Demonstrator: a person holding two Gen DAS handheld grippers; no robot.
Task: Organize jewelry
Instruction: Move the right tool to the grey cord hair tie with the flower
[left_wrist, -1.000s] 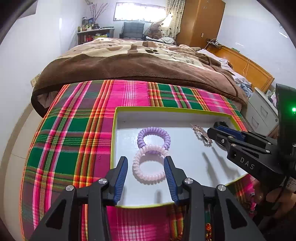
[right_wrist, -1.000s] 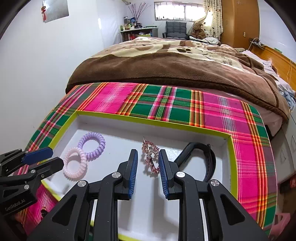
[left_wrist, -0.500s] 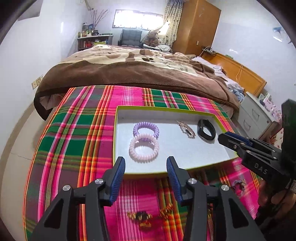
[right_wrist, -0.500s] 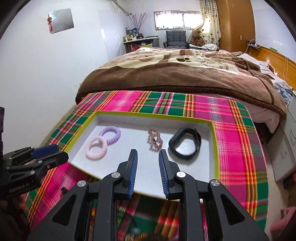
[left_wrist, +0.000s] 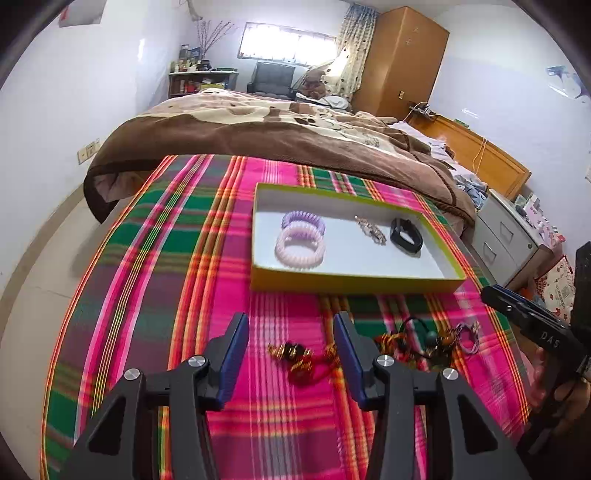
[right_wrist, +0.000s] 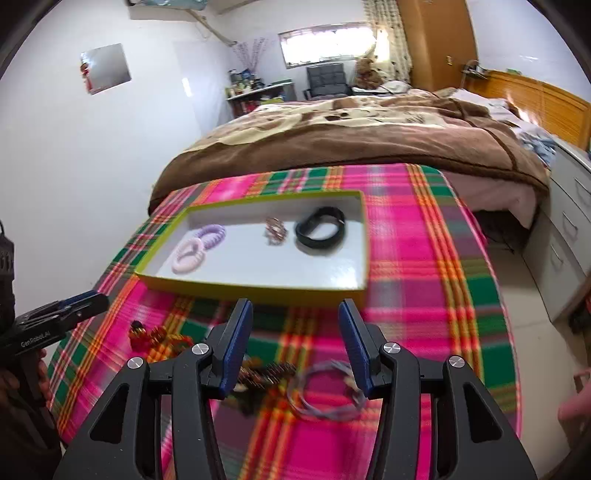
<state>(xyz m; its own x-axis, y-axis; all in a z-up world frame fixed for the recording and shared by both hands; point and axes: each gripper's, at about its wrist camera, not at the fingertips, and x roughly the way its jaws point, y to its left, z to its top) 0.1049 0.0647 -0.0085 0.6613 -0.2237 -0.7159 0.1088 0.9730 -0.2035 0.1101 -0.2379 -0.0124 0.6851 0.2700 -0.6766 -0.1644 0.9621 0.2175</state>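
A yellow-rimmed white tray (left_wrist: 354, 284) (right_wrist: 258, 286) lies on the plaid cloth. It holds a purple coil band (left_wrist: 303, 220), a pink coil band (left_wrist: 300, 249), a beaded bracelet (left_wrist: 370, 229) and a black band (left_wrist: 405, 235). Loose pieces lie in front of the tray: a red-gold ornament (left_wrist: 295, 356), a dark beaded tangle (left_wrist: 428, 341) and a braided ring (right_wrist: 327, 391). My left gripper (left_wrist: 291, 354) is open and empty above the red-gold ornament. My right gripper (right_wrist: 295, 341) is open and empty above the braided ring.
A bed with a brown blanket (left_wrist: 280, 136) stands behind the plaid-covered table (left_wrist: 155, 280). A white drawer unit (left_wrist: 506, 236) is at the right. The table's edges fall off to the floor at left and right.
Both grippers have pulled back from over the tray to the loose jewelry in front of it. The right gripper has opened wide.
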